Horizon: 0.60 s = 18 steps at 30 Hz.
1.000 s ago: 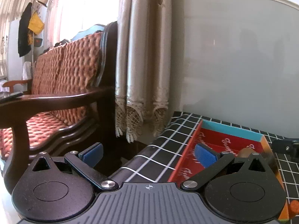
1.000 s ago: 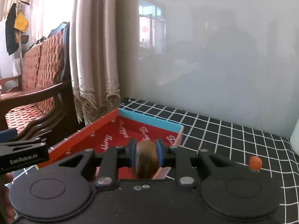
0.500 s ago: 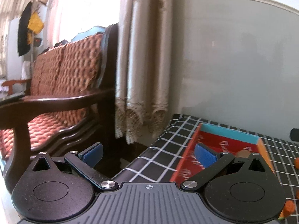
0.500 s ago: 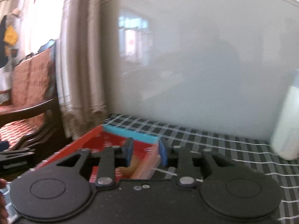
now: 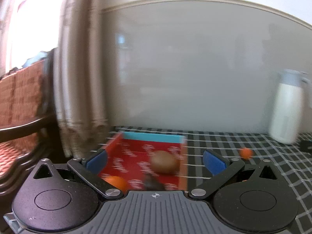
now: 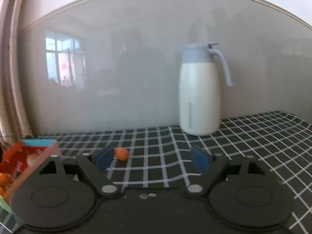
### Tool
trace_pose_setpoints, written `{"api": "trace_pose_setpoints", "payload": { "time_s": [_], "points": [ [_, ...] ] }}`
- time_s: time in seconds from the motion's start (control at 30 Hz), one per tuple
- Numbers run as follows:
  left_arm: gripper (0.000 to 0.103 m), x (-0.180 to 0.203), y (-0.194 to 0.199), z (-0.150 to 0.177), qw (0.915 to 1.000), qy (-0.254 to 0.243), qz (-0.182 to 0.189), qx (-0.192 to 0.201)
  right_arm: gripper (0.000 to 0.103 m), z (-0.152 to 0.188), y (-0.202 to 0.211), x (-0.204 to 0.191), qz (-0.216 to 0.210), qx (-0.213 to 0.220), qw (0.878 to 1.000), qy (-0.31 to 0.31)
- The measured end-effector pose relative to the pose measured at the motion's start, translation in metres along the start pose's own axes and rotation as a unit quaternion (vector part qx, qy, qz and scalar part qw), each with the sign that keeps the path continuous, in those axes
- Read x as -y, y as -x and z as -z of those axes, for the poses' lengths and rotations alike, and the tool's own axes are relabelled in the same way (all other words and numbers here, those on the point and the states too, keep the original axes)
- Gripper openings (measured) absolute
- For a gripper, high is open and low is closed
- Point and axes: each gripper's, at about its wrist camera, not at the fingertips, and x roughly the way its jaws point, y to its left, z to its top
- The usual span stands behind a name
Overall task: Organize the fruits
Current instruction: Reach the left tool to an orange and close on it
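The right gripper (image 6: pixel 154 159) has just been opening and its blue pads stand wide apart with nothing between them, over the black checked cloth (image 6: pixel 253 136); a small orange fruit (image 6: pixel 121 153) lies on the cloth just beside its left pad; a white jug (image 6: pixel 198 93) stands upright by the wall. The left gripper (image 5: pixel 156 160) is spread wide too, empty, facing the red box (image 5: pixel 136 156); a brown fruit (image 5: pixel 164 161) and an orange one (image 5: pixel 117 182) lie inside the box.
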Motion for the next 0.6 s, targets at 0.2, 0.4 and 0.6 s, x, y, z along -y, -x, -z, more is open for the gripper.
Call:
{"api": "trace_pose_setpoints", "payload": {
  "time_s": [0.2,0.4,0.6],
  "points": [
    [0.103,0.051,0.010,0.006,0.9981,-0.038,0.048,0.001,0.091,0.004,0.003,0.032,0.016,-0.004,1.000,-0.022],
    [0.103,0.082,0.007,0.017,0.9952,-0.051,0.080,-0.024,0.092,0.004,0.006,0.046,0.020,-0.005,0.999,-0.025],
    [0.103,0.103,0.000,0.027,0.9925,-0.036,0.105,-0.051,0.092,0.008,0.001,0.052,0.039,-0.024,0.999,-0.015]
  ]
}}
